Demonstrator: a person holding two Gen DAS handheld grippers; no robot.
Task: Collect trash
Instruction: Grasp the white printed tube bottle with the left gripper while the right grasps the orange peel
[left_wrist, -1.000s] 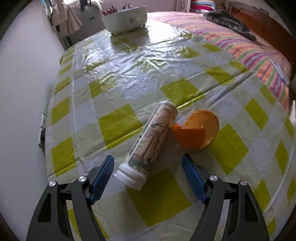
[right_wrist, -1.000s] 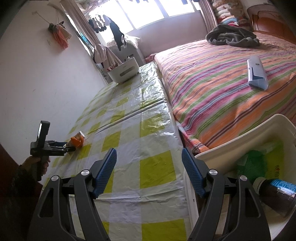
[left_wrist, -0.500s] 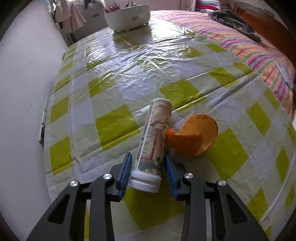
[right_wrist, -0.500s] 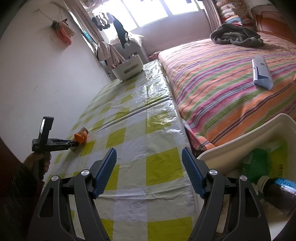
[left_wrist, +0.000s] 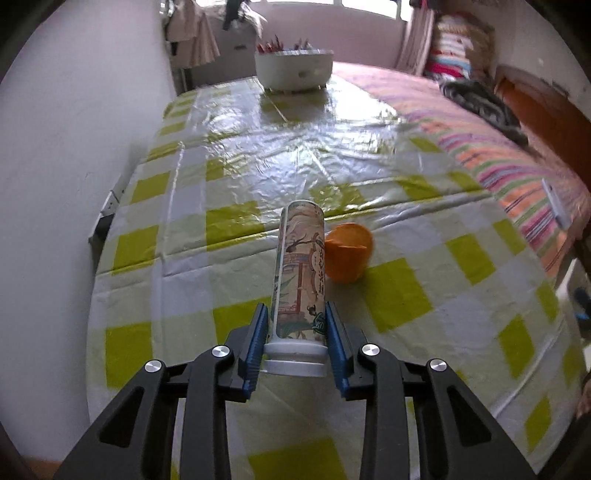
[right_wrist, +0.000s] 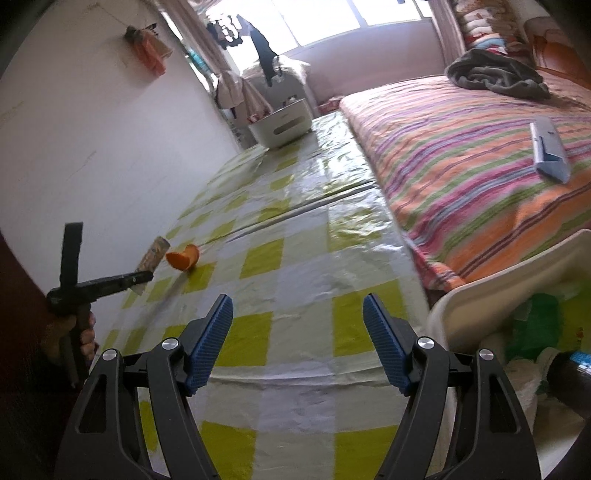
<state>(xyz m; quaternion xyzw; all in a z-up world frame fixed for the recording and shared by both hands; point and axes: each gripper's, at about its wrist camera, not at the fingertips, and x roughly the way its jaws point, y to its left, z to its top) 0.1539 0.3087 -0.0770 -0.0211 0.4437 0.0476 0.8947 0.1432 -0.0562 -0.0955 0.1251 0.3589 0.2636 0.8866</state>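
Observation:
My left gripper (left_wrist: 295, 325) is shut on a printed bottle (left_wrist: 301, 273) near its white cap and holds it tilted up off the checked tablecloth (left_wrist: 399, 295). An orange peel (left_wrist: 349, 256) lies just right of the bottle. In the right wrist view the bottle (right_wrist: 153, 256) and the peel (right_wrist: 183, 258) show far left, with the left gripper (right_wrist: 142, 282) on the bottle. My right gripper (right_wrist: 297, 317) is open and empty over the table's near part. A white trash bin (right_wrist: 491, 284) at the right holds a green bag (right_wrist: 535, 325) and a dark bottle (right_wrist: 569, 376).
A white basket (left_wrist: 293, 70) stands at the table's far end. A striped bed (right_wrist: 480, 147) runs along the table's right side, with a grey garment (right_wrist: 495, 74) and a blue flat object (right_wrist: 548, 153) on it. A white wall (left_wrist: 66, 147) borders the left.
My left gripper closed on the bottle and lifted it, so it now points straight ahead. The right gripper stayed open and shifted slightly.

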